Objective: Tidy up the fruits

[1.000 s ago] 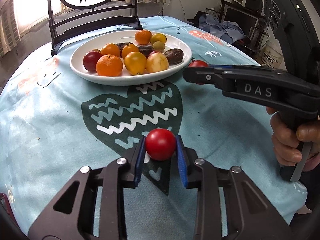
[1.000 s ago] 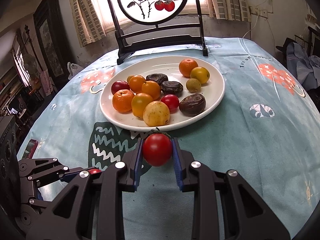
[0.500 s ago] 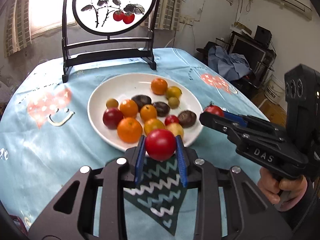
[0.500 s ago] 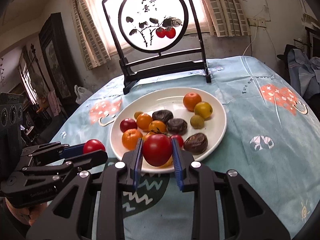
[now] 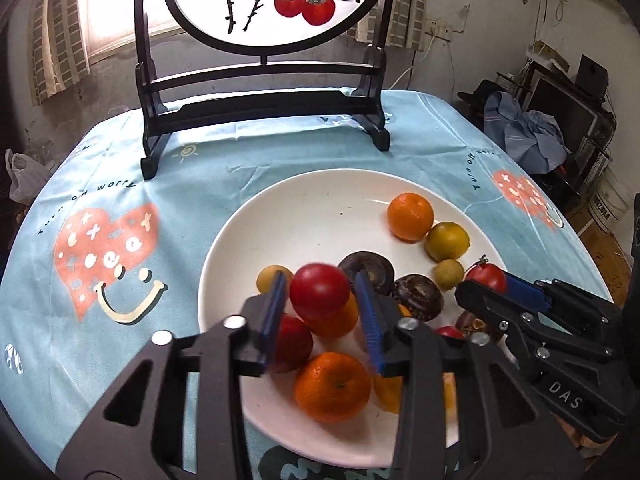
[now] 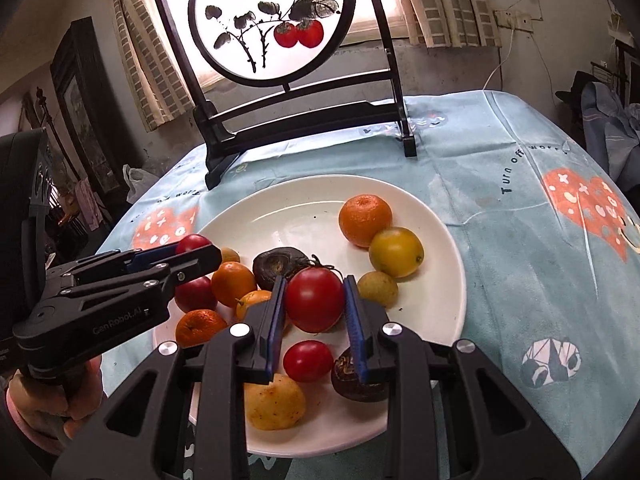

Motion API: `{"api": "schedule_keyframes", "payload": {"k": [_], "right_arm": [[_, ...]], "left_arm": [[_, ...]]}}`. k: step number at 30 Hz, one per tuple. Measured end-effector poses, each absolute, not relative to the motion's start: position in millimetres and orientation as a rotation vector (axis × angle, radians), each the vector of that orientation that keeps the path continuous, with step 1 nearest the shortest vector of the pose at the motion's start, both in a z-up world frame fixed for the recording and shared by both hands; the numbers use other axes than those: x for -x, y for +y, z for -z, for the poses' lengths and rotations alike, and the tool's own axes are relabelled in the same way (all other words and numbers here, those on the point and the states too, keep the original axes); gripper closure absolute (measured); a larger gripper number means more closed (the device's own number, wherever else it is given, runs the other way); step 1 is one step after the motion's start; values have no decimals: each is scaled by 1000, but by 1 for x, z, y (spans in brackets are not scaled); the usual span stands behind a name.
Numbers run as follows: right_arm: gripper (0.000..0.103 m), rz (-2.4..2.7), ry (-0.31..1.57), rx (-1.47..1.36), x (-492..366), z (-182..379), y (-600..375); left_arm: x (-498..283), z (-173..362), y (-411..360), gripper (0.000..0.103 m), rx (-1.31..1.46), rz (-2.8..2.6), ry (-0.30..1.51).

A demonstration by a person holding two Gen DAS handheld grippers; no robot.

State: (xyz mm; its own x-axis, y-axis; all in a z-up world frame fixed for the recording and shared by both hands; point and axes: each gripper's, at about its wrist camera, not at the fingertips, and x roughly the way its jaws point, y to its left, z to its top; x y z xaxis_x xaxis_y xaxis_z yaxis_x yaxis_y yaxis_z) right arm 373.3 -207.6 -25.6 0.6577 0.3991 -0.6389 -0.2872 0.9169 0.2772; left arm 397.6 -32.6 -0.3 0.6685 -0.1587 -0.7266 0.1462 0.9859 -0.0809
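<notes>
Tomatoes fill both of your tools. Through the left wrist camera, your left tool (image 5: 322, 304) clenches a red tomato (image 5: 319, 290) above the white plate (image 5: 320, 216), over the oranges. Through the right wrist camera, your right tool (image 6: 315, 306) grips a stemmed tomato (image 6: 314, 298) above the plate's fruit, on the tabletop (image 6: 520, 216).

I see strong backlight from the window (image 5: 120, 20) behind, blown out white, room corners dim. Fisheye bends the edges with dark vignette. The near tomato (image 5: 319, 290) looks slightly motion-blurred; plate (image 6: 440, 344) sharp.
</notes>
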Motion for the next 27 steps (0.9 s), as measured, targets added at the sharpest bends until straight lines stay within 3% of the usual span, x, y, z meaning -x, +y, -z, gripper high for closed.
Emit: {"api": "schedule_keyframes", "payload": {"k": [1, 2, 5, 6, 11, 13, 14, 15, 27], "right_arm": [[67, -392, 770, -157, -373, 26, -208], [61, -388, 779, -154, -371, 25, -208], [53, -375, 778, -132, -359, 16, -211], [40, -378, 779, -134, -352, 12, -213], [34, -399, 752, -100, -297, 1, -216], [20, -382, 741, -61, -270, 2, -216], [5, -377, 736, -46, -256, 3, -216], [1, -377, 722, -40, -242, 5, -217], [1, -337, 762, 30, -160, 28, -216]], "left_arm": [[-395, -1, -31, 25, 21, 144, 809], [-391, -4, -28, 15, 27, 115, 792], [-373, -17, -25, 9, 13, 94, 759], [-365, -21, -24, 7, 6, 86, 754], [-309, -34, -16, 2, 14, 95, 734], [-282, -33, -11, 2, 25, 88, 732], [-269, -32, -9, 2, 28, 79, 731], [-256, -30, -6, 2, 33, 77, 731], [-158, 1, -2, 2, -19, 55, 750]]}}
